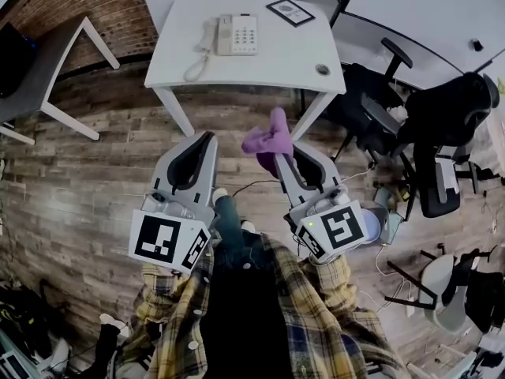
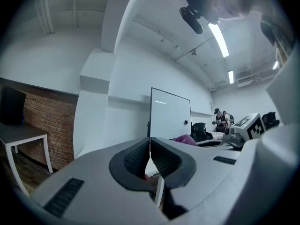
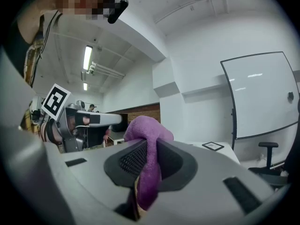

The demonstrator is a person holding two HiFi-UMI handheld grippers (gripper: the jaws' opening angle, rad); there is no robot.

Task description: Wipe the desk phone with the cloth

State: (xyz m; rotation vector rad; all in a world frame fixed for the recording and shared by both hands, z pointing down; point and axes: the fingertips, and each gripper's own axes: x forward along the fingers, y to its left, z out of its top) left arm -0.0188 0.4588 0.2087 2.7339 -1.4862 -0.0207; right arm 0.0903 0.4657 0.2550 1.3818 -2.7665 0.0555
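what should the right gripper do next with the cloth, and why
Probably carry the right gripper forward to the desk phone: the purple cloth is clamped in its jaws, but the phone sits on the white table well ahead of it.

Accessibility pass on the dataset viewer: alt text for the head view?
Seen from above, the right tongs grip a purple cloth and the left tongs are shut and empty, both held over a wood floor. Ahead stands a white desk with a desk phone on it.
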